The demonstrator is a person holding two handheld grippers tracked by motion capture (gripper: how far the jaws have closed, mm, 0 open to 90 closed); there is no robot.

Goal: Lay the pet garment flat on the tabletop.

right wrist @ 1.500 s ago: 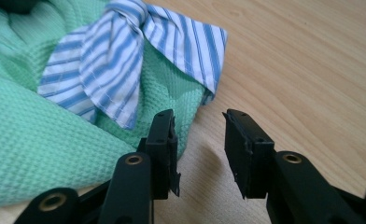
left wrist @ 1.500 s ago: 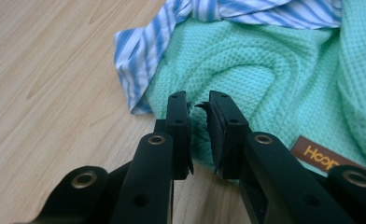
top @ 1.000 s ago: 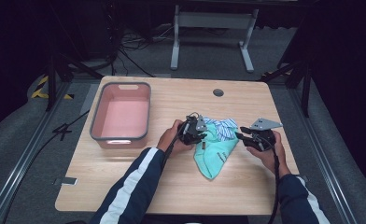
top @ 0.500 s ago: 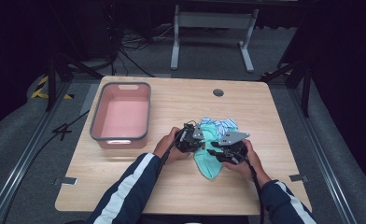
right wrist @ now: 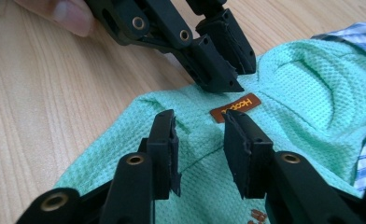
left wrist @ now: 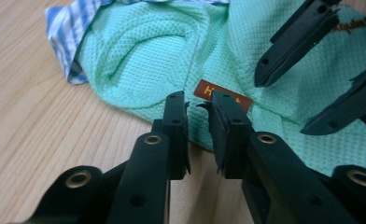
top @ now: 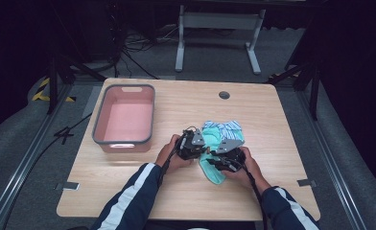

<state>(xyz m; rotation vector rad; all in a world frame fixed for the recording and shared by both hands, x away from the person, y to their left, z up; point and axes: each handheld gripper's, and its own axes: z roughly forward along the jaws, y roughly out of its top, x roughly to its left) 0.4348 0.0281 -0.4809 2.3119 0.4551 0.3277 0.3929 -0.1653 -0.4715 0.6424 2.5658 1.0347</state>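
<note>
Hovering over green cloth (top: 214, 165), both grippers' jaws slightly apart, empty; pink basin (top: 125, 120) well left.

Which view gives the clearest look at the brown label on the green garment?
The right gripper view: the brown label lies unobstructed on the green garment. In the left gripper view the left gripper partly covers it. The high view is too distant.

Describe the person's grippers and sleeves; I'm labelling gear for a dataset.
The left gripper and right gripper have black jaws with brass-coloured rivets and ridged pads. In the high view each carries a grey three-cornered plate and trails a black cable. The sleeves are navy with white stripes.
</note>
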